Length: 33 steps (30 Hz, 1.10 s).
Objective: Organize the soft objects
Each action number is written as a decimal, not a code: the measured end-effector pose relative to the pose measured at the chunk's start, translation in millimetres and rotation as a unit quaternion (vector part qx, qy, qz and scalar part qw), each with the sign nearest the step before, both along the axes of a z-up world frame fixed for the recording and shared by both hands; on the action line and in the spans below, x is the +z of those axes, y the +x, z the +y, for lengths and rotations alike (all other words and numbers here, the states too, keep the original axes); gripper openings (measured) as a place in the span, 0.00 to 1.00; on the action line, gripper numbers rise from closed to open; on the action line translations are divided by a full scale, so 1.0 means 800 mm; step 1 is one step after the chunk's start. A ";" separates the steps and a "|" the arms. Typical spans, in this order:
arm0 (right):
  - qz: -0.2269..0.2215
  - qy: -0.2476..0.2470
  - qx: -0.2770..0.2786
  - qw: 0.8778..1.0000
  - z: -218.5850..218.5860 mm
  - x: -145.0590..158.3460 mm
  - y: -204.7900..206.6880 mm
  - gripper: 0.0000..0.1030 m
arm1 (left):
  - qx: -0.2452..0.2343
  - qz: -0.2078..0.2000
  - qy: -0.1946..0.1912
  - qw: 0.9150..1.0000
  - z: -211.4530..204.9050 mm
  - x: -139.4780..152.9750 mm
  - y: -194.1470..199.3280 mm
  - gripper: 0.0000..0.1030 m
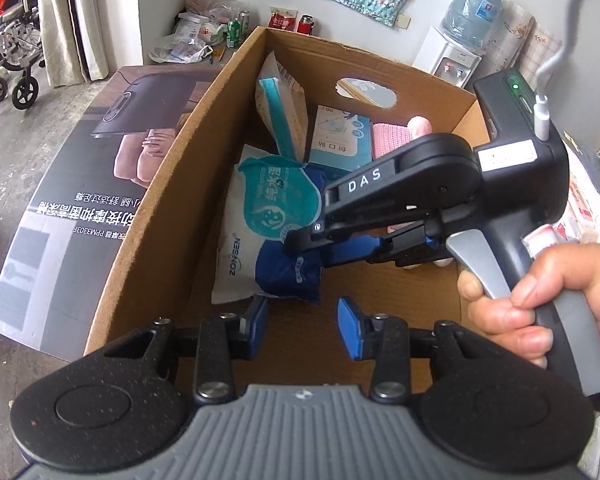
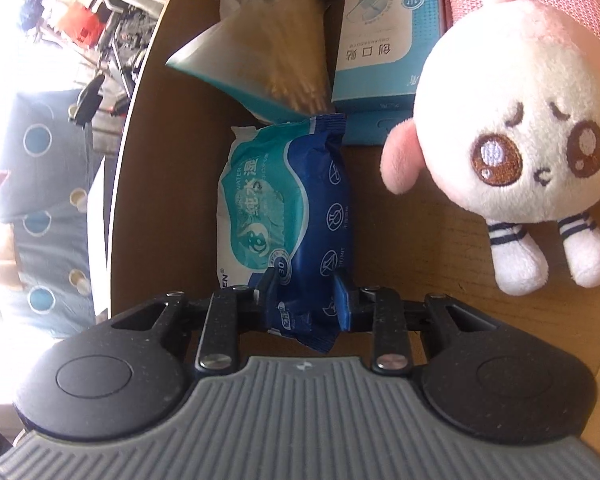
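Right gripper (image 2: 305, 297) clamps the wet-wipes pack (image 2: 284, 204) inside the cardboard box (image 1: 172, 184); left gripper (image 1: 303, 322) gapes, empty.

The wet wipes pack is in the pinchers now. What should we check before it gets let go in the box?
1. Right gripper shut on the wet wipes pack: ok.
2. Pack inside the cardboard box: ok.
3. Pack resting on the box floor: cannot tell.
4. Left gripper open, holding nothing: ok.
5. Plush bunny apart from the pack: ok.
6. Bandage box not under the pack: ok.
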State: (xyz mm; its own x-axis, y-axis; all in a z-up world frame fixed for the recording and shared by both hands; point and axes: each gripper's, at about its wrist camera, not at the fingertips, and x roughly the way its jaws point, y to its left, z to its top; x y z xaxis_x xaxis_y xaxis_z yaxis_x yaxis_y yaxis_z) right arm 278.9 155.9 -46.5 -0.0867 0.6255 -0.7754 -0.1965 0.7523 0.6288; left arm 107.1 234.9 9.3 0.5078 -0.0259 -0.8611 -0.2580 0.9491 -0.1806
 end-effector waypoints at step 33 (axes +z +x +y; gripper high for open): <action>-0.147 0.130 -0.020 0.980 -0.148 0.115 -0.049 0.65 | -0.003 -0.123 0.047 0.991 -0.087 0.059 -0.041 0.73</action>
State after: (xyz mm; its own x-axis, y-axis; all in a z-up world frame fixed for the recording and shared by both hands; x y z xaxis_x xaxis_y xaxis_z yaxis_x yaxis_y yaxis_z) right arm 239.6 37.6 45.4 0.1454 0.8034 -0.5774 -0.3708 0.5853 0.7211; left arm 74.0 165.3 56.3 0.7034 0.0455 -0.7093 -0.2118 0.9660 -0.1481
